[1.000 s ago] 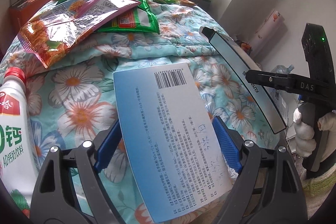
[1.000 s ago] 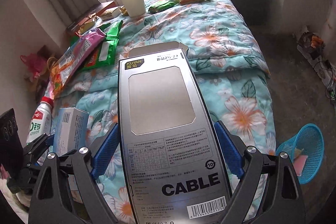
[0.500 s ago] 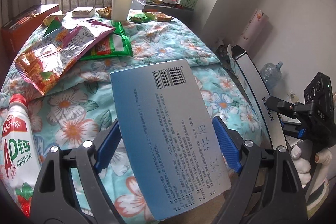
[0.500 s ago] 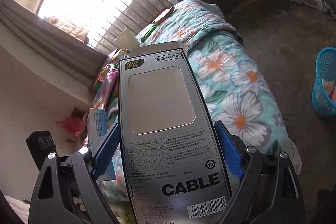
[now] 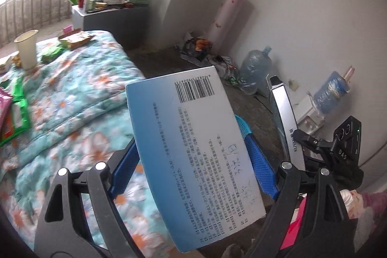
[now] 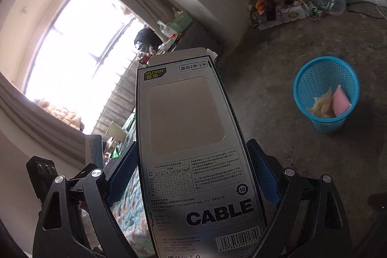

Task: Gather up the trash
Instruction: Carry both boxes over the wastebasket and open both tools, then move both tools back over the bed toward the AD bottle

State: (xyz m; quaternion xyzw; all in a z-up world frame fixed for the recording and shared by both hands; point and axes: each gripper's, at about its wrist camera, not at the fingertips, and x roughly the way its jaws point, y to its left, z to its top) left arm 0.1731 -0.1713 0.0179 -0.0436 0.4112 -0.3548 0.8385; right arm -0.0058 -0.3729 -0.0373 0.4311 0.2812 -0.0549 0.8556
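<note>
Left claw (image 5: 193, 161) clamped on blue-white box (image 5: 193, 149), right claw (image 6: 193, 173) clamped on silver cable box (image 6: 193, 149); both loads up in the air, off the bed (image 5: 72, 100). Blue basket (image 6: 325, 93) sits on floor, forward-right of right claw, well apart. Risks: both boxes stick out far past the fingers, gripped low, so they could pivot or slip on a swing. Cable box is long vs. basket mouth; a flat release likely catches the rim (image 6: 297, 79) or tips the light basket. Claws are close together, boxes may collide.
</note>
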